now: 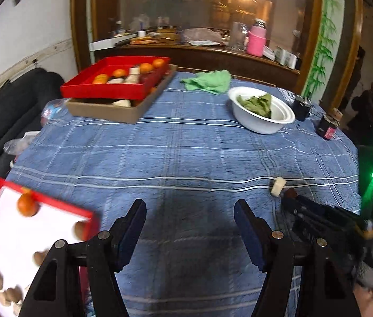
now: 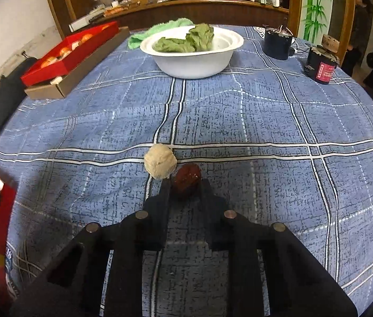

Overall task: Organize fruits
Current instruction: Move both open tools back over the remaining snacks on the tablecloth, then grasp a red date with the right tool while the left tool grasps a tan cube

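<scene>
My right gripper (image 2: 185, 185) is shut on a small dark red-brown fruit (image 2: 187, 177) that rests on the blue checked tablecloth (image 2: 239, 121). A pale round fruit (image 2: 160, 164) lies touching it on the left. In the left wrist view the right gripper (image 1: 292, 198) shows at the right beside the pale fruit (image 1: 278, 186). My left gripper (image 1: 190, 211) is open and empty above the cloth. A red-rimmed white tray (image 1: 9, 237) at the lower left holds an orange (image 1: 27, 204) and several brown fruits.
A red box of oranges (image 1: 115, 79) sits on a brown cardboard box (image 1: 123, 108) at the far left. A white bowl of green leaves (image 2: 191, 50), a green cloth (image 1: 208, 80) and two dark jars (image 2: 321, 66) stand at the far side.
</scene>
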Demonstrator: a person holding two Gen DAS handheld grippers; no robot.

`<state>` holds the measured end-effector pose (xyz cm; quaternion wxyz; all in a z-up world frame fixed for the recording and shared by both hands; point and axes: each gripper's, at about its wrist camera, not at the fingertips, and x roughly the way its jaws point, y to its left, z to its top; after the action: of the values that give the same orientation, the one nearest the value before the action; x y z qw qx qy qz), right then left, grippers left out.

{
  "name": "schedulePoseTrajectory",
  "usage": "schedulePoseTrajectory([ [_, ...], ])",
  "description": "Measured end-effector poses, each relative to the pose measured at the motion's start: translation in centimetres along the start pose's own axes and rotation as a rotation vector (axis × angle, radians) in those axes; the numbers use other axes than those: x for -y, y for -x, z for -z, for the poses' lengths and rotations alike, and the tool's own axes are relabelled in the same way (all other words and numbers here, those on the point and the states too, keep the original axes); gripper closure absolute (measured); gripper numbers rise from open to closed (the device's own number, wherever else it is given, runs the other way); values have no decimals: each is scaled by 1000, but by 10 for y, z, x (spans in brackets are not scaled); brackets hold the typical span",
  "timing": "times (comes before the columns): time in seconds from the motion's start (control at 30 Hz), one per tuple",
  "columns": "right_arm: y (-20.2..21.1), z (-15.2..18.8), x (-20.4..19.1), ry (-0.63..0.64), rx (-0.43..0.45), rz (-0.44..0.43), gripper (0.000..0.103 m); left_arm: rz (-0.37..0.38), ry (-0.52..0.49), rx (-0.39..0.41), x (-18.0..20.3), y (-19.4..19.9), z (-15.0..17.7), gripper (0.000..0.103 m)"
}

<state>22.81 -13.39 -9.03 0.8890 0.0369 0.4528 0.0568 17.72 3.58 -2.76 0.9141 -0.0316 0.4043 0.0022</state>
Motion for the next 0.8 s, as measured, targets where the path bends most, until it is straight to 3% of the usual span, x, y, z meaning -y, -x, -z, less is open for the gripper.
schedulePoseTrajectory([
  [0.23,32,13,39,-57,60,13,83,60,-99,-20,69,-38,-5,36],
  [0.47,54,19,76,-146,128,-13,84,45,-161,-46,119,-81,-12,49],
  [0.63,57,17,72,-132,141,-47,84,0,-182,-67,129,-96,-8,81],
  [0.8,59,17,76,-144,151,-46,84,-21,-197,-63,130,-92,-4,81],
])
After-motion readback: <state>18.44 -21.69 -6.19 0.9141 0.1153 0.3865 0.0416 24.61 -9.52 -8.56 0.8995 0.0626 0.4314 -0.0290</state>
